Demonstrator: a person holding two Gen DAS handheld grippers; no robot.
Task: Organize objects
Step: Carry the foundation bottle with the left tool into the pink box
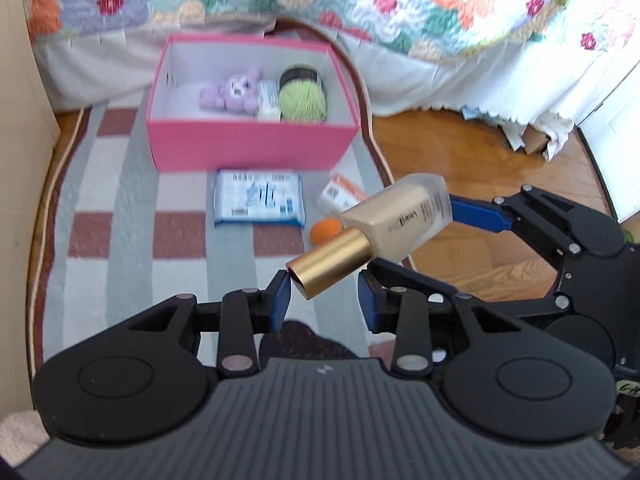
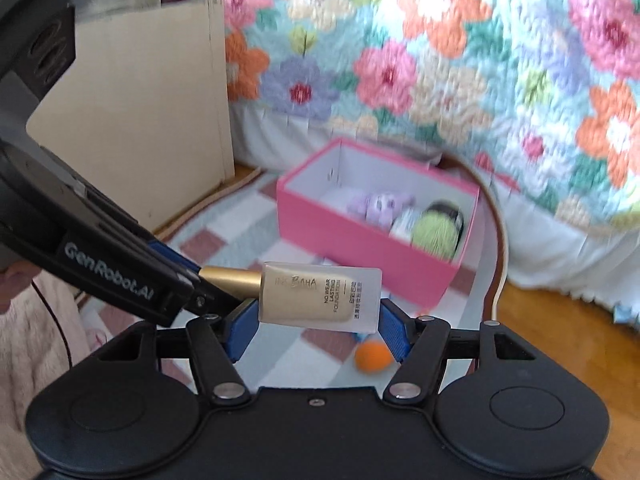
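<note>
A beige foundation bottle (image 1: 404,220) with a gold cap (image 1: 332,264) hangs tilted in the air over the rug. My right gripper (image 2: 316,324) is shut on the bottle's body (image 2: 320,300), one blue pad against each side. In the left wrist view the right gripper (image 1: 432,236) reaches in from the right. My left gripper (image 1: 324,292) holds the gold cap between its fingertips, and from the right wrist it enters at the left (image 2: 200,284). Behind stands an open pink box (image 1: 248,148) holding a purple plush bear (image 1: 234,92) and a green yarn ball (image 1: 302,102).
A blue-and-white packet (image 1: 258,198), an orange-and-white packet (image 1: 344,194) and an orange ball (image 1: 324,230) lie on the checked rug (image 1: 120,208) in front of the box. A bed with a floral quilt (image 2: 440,80) rises behind. A beige panel (image 2: 152,120) stands at the left, wood floor (image 1: 460,152) at the right.
</note>
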